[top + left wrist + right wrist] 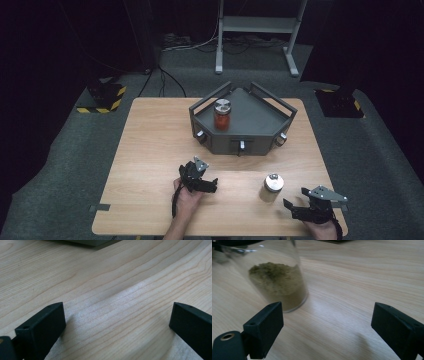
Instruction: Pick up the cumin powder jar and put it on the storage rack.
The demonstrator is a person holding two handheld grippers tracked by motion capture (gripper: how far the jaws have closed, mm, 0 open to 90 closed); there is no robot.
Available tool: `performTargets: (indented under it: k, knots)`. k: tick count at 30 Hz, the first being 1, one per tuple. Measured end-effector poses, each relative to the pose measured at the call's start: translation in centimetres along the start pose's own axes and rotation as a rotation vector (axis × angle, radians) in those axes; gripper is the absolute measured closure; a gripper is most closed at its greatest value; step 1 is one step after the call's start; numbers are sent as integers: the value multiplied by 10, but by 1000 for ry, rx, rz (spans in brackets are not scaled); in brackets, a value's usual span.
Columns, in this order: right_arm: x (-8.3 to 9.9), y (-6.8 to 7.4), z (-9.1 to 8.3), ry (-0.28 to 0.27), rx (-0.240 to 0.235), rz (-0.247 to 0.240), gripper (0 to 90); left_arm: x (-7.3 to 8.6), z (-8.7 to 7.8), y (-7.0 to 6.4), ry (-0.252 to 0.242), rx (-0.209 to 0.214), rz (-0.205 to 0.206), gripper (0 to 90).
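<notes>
Looks like rigid, smooth, breakable glass jar (271, 188) half full of olive powder, upright on table (150, 150) just left of wide-open, empty right gripper (295, 207); best clamped mid-body below metal lid (274, 181), firm, not crushing.

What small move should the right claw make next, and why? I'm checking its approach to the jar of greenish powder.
Probably ease the right claw forward and toward its left jaw. Its jaws stand wide open, and the powder jar sits upright on the table just beyond the left jaw, off centre and untouched, so it isn't yet between them.
</notes>
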State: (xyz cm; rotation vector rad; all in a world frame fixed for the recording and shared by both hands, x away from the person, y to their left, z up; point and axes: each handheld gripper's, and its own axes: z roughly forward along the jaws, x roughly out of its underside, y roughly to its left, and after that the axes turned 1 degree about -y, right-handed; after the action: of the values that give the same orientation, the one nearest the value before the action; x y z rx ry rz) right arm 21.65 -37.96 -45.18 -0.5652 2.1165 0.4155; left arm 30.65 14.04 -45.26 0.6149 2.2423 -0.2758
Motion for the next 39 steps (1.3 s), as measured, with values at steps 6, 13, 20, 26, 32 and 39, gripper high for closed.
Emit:
performTargets:
  k: [6,13,20,26,32,39]
  knots:
    - [-2,2,5,-13,-41,-26,110,0,0,0,0,0,0,5]
    - [-7,4,11,-30,-83,-49,114,0,0,0,0,0,-1,6]
    - [-14,7,19,-35,-110,-71,118,0,0,0,0,0,0,7]
    - [-19,8,25,-41,-130,-92,126,0,0,0,0,0,0,7]
    - [-23,11,29,-45,-145,-108,134,0,0,0,0,0,-1,8]
    - [-26,12,35,-53,-156,-117,153,0,0,0,0,-1,-1,8]
